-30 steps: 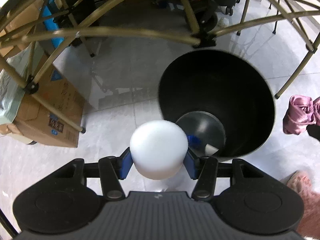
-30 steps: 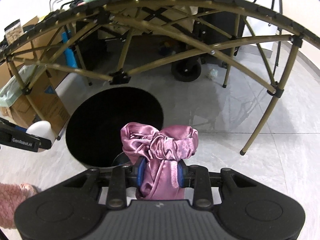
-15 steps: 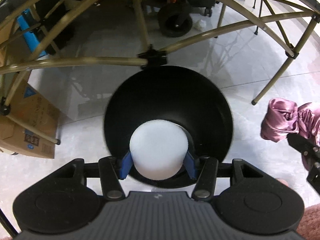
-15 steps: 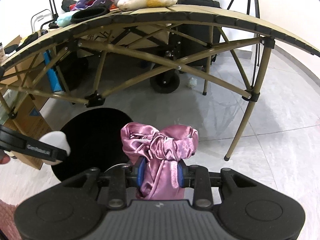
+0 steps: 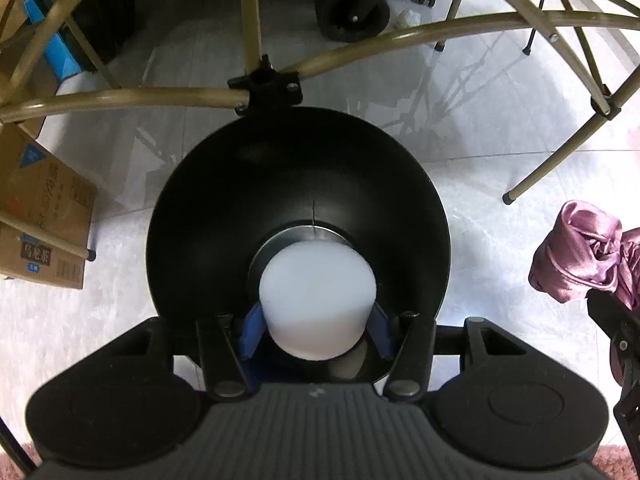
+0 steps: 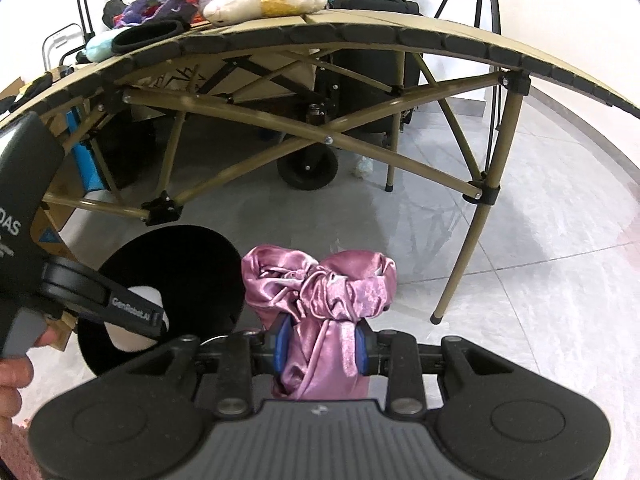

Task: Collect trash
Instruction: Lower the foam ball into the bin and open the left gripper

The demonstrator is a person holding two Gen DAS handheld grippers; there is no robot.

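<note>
Both grippers are loaded. Our left gripper [image 5: 318, 330] pinches a white foam cylinder [image 5: 318, 300] between its blue pads, pointing steeply down over the mouth of the black trash bin [image 5: 224, 216]. Our right gripper [image 6: 320, 340] clamps a crumpled pink satin cloth [image 6: 320, 284] at its lower part; the bunched upper part stands free above the pads. From the right wrist view, this cloth sits beside the bin [image 6: 192, 252], not over it.

Hazards we judge from this position:

1. Foam release. The cylinder is centred over the bin floor in the left wrist view, so a straight drop should land inside. Foam is light, and it may cling to one pad and tip sideways toward the rim when the jaws part.
2. Frame contact. A black joint [image 5: 264, 88] of the folding table frame [image 5: 120, 98] appears directly above the far rim of the bin. Swinging either gripper upward or forward carelessly risks striking it.
3. Cloth release. Satin is slippery and drapes. If released before the right gripper is over the opening, it may hang on the rim or slide to the tiled floor [image 6: 540, 280].
4. Gripper collision. The two grippers are near each other at the bin; moving both together invites contact.
</note>
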